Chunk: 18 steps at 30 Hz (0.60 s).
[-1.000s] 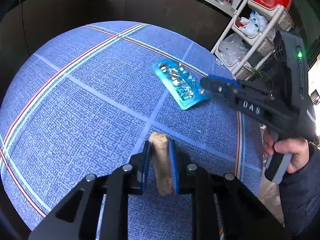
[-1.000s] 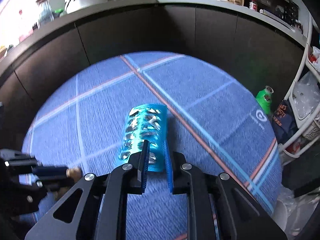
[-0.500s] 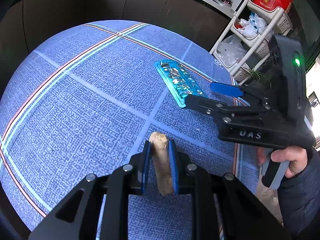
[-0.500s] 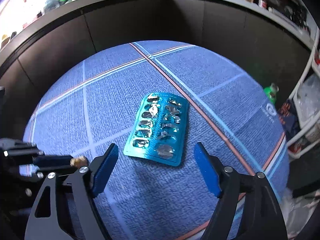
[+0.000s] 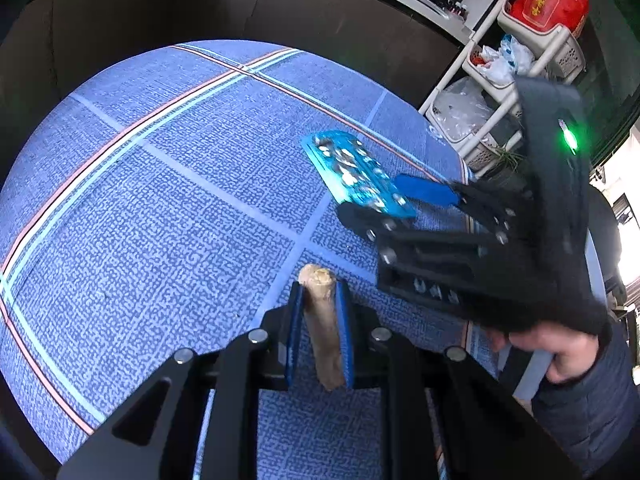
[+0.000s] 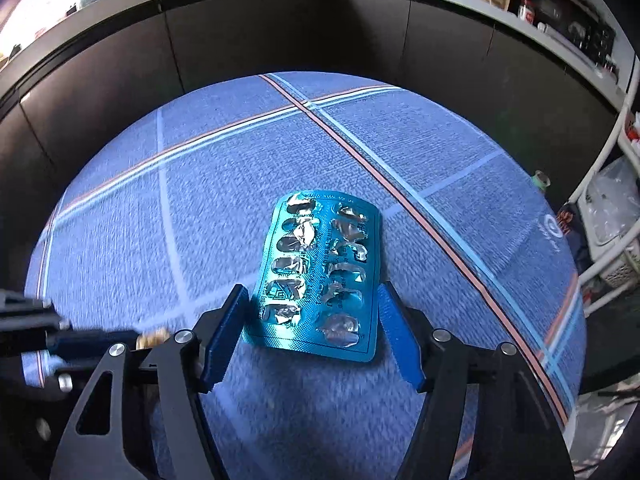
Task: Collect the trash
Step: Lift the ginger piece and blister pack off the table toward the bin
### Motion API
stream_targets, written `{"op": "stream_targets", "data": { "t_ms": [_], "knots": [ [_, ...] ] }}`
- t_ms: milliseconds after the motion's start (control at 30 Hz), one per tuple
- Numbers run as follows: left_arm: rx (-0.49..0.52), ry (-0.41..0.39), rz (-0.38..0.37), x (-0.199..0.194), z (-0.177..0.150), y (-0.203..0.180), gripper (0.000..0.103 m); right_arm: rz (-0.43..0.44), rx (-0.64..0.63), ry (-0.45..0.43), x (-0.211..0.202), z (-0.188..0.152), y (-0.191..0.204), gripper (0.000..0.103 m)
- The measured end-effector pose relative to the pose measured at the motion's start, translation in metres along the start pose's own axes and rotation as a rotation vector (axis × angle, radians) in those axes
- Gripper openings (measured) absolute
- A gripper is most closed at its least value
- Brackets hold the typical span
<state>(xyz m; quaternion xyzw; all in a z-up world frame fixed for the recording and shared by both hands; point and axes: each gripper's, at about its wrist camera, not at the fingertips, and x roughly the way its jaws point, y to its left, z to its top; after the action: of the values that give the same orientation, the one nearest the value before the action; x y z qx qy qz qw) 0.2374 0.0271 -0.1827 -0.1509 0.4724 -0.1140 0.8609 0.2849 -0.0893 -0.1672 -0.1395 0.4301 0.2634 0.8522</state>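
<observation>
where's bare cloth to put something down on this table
Free: the blue tablecloth left of the blister pack, across the striped lines to the dark cabinet edge. Crowded: the near right, where the right gripper straddles the pack beside the left gripper holding its tan stick.

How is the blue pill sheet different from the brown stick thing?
The pill sheet is flat, wide and shiny teal with torn foil pockets; the brown stick is narrow, round and dull tan. The sheet lies on the blue cloth between the open pads of the right gripper, whose jaws have just been closing. The stick is off the cloth, pinched in the left gripper. Both look like used-up trash.
</observation>
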Motion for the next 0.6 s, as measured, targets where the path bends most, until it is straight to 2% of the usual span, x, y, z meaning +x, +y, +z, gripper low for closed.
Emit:
{"op": "stream_targets", "data": {
  "t_ms": [400,433,467,600],
  "knots": [
    [0.018,-0.044,-0.002,-0.033,-0.013,-0.009,0.012,0.006,0.185,-0.187,-0.1,-0.053,-0.016,0.063],
    [0.019,-0.046,-0.004,-0.035,-0.014,-0.01,0.009,0.005,0.207,-0.2,-0.108,-0.061,-0.018,0.063],
    [0.023,-0.048,-0.008,-0.039,-0.015,-0.013,0.002,0.001,0.222,-0.209,-0.114,-0.066,-0.019,0.063],
    [0.058,-0.064,-0.016,-0.052,-0.028,-0.028,0.002,-0.001,0.299,-0.238,-0.138,-0.093,-0.03,0.063]
  ]
}}
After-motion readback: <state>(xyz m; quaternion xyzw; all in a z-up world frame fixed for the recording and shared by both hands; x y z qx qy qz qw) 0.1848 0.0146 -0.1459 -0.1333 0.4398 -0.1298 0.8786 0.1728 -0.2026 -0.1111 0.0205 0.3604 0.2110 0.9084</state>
